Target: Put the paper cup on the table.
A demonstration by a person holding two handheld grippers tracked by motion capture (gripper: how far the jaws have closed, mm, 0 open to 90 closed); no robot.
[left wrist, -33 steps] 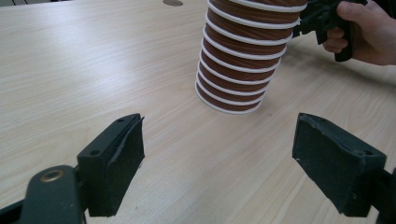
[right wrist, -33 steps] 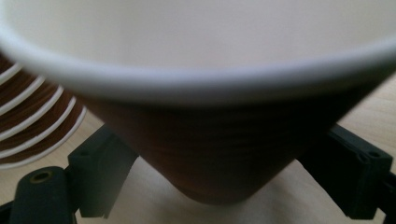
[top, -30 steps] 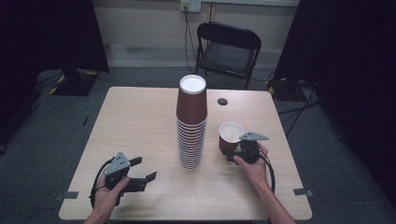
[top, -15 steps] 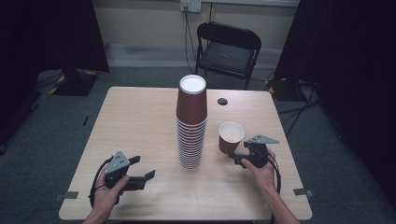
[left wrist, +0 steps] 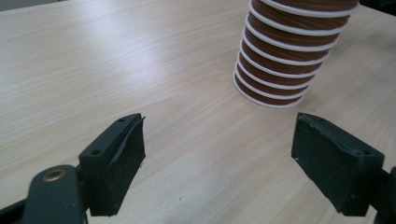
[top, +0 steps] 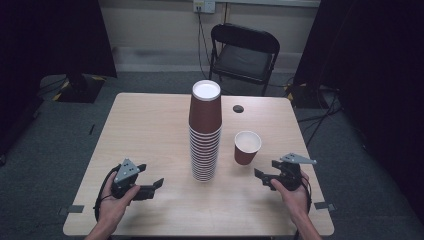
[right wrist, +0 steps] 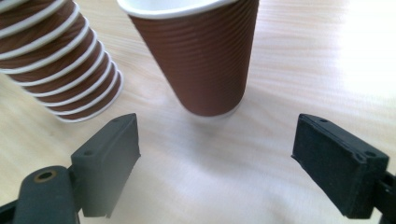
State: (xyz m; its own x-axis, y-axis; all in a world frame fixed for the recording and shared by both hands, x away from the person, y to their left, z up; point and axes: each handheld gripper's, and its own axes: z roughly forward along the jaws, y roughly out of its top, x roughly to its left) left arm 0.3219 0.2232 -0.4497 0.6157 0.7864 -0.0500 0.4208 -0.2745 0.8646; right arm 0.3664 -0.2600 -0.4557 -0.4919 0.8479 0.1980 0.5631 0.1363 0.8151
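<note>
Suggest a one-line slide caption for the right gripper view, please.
Open right gripper faces a single upright brown cup on the table, beside the cup stack.

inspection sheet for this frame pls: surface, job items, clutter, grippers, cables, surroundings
Surface: light wood table, no spills seen.
Job's things: tall stack of brown cups at centre; single brown cup upright beside it, apart.
Clutter: small dark round object near far edge.
Grippers: left gripper open, holds nothing; right gripper open, short of the single cup.
Cables: lead hangs from wall outlet.
Surroundings: folding chair, grey carpet, dark drapes.
</note>
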